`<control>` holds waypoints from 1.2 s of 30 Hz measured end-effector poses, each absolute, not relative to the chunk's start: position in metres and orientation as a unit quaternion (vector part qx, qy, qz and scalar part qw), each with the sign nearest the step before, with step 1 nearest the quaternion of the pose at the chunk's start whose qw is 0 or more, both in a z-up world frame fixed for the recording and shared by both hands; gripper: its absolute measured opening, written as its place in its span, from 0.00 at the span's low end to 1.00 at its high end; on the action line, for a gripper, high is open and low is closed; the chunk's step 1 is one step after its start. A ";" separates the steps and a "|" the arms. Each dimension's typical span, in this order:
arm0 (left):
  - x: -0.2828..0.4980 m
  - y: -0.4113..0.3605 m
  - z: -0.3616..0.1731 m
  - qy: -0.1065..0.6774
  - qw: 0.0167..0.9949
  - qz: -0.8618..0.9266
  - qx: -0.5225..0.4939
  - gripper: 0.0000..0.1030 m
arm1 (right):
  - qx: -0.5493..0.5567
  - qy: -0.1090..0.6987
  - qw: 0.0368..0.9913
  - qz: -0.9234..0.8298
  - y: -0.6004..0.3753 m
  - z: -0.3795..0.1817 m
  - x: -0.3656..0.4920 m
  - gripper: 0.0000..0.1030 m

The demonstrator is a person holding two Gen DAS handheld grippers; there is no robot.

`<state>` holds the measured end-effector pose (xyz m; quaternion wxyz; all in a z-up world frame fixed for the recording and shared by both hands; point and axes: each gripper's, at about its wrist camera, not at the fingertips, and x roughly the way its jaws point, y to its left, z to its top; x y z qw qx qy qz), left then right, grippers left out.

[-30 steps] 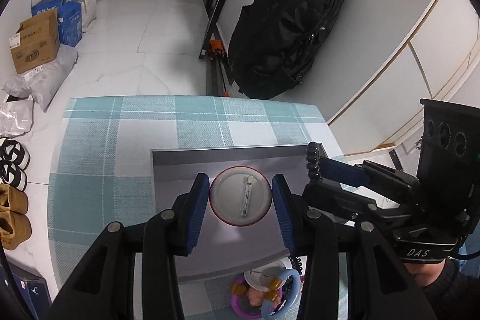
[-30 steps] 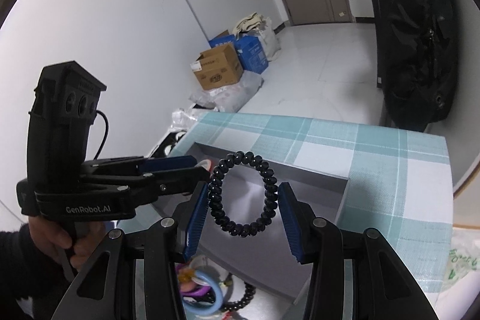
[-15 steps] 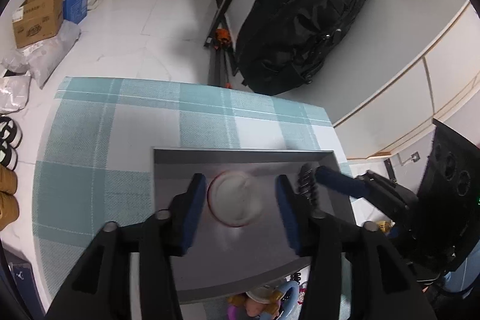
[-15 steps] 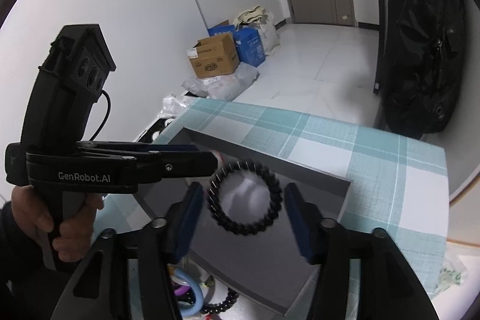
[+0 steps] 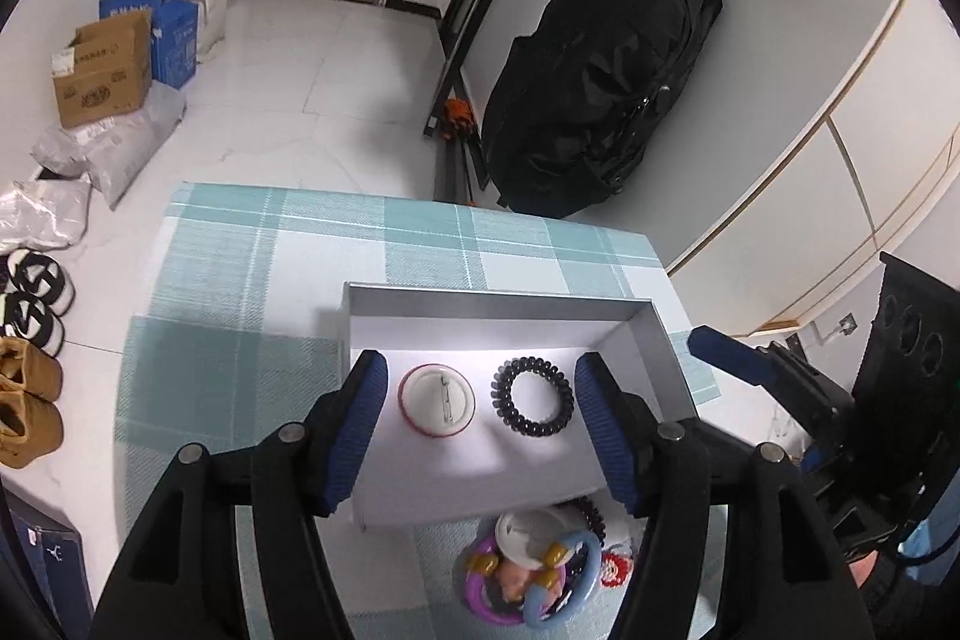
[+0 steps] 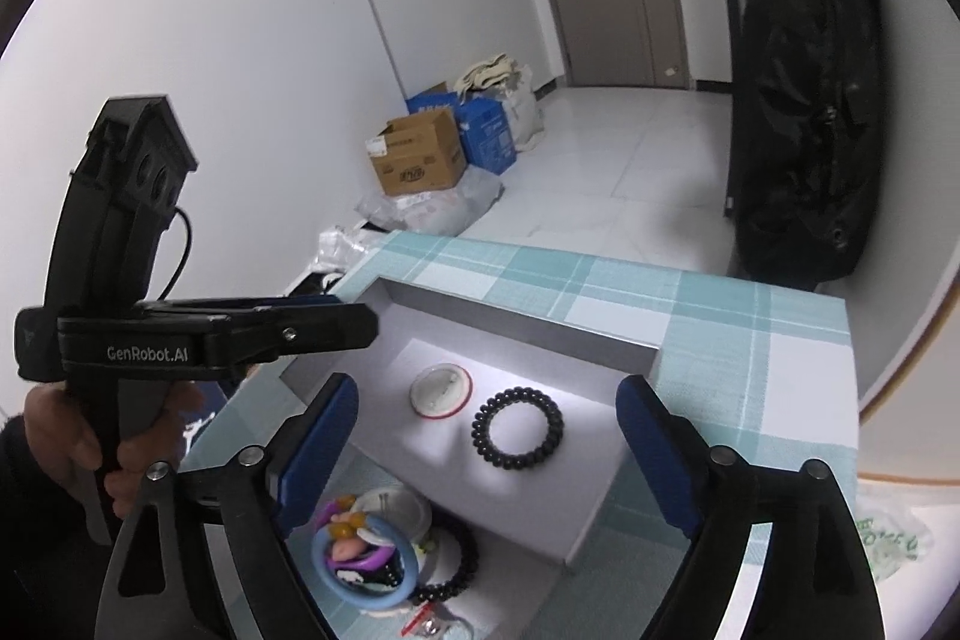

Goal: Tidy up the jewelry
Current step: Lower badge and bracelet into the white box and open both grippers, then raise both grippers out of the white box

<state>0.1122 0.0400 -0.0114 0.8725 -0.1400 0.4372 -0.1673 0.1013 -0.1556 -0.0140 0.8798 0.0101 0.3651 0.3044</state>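
A shallow grey tray [image 5: 498, 295] [image 6: 516, 322] sits on the teal checked tablecloth. Inside it lie a round white badge with a red rim [image 5: 437, 400] [image 6: 440, 391] and, to its right, a black beaded bracelet [image 5: 532, 396] [image 6: 517, 427]. My left gripper [image 5: 480, 424] is open and empty above the tray, its fingers either side of both pieces. My right gripper [image 6: 487, 451] is open and empty above the tray's near side. A pile of loose jewelry [image 5: 534, 574] [image 6: 372, 550], with blue and purple rings, another badge and a black bead string, lies in front of the tray.
A black backpack [image 5: 600, 88] leans on the wall beyond the table. Cardboard and blue boxes [image 5: 114, 58] and bags stand on the floor at the left, shoes [image 5: 24, 340] beside the table. The right gripper's body [image 5: 840, 430] is at the tray's right.
Both grippers have opened and pulled back. The badge left the left gripper and the bracelet left the right gripper; both now lie in the tray.
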 end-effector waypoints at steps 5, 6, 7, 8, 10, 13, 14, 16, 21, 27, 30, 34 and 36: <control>0.094 0.041 -0.007 0.421 0.886 -0.149 -0.124 0.59 | 0.034 0.348 0.888 0.297 -0.165 -0.007 0.087 0.94; 0.090 0.041 -0.007 0.421 0.888 -0.144 -0.119 0.59 | 0.037 0.347 0.889 0.297 -0.167 -0.006 0.085 0.95; 0.087 0.042 -0.006 0.419 0.889 -0.141 -0.117 0.59 | 0.044 0.344 0.890 0.296 -0.169 -0.005 0.081 0.95; 0.082 0.042 -0.006 0.416 0.891 -0.139 -0.115 0.59 | 0.048 0.344 0.891 0.294 -0.171 -0.004 0.079 0.96; 0.075 0.044 -0.004 0.410 0.895 -0.132 -0.112 0.59 | 0.054 0.343 0.891 0.292 -0.174 -0.002 0.073 0.98; 0.064 0.043 -0.004 0.408 0.899 -0.119 -0.103 0.63 | 0.059 0.356 0.889 0.284 -0.176 -0.003 0.065 1.00; 0.061 0.044 -0.004 0.408 0.899 -0.117 -0.104 0.67 | 0.057 0.361 0.887 0.283 -0.175 -0.003 0.062 1.00; 0.054 0.045 -0.003 0.405 0.900 -0.113 -0.111 0.69 | 0.045 0.362 0.890 0.273 -0.172 -0.003 0.054 1.00; 0.043 0.041 -0.009 0.414 0.898 -0.110 -0.103 0.73 | 0.042 0.364 0.889 0.274 -0.173 -0.005 0.042 1.00; 0.034 0.046 -0.019 0.435 0.887 -0.121 -0.096 0.74 | 0.050 0.389 0.879 0.271 -0.171 -0.014 0.033 1.00; 0.029 0.054 -0.024 0.442 0.885 -0.114 -0.093 0.74 | 0.031 0.396 0.875 0.277 -0.161 -0.019 0.025 1.00; 0.028 0.065 -0.027 0.446 0.884 -0.092 -0.105 0.74 | -0.006 0.401 0.871 0.285 -0.145 -0.026 0.018 1.00; 0.028 0.069 -0.028 0.444 0.884 -0.090 -0.112 0.74 | -0.021 0.407 0.866 0.289 -0.137 -0.032 0.017 1.00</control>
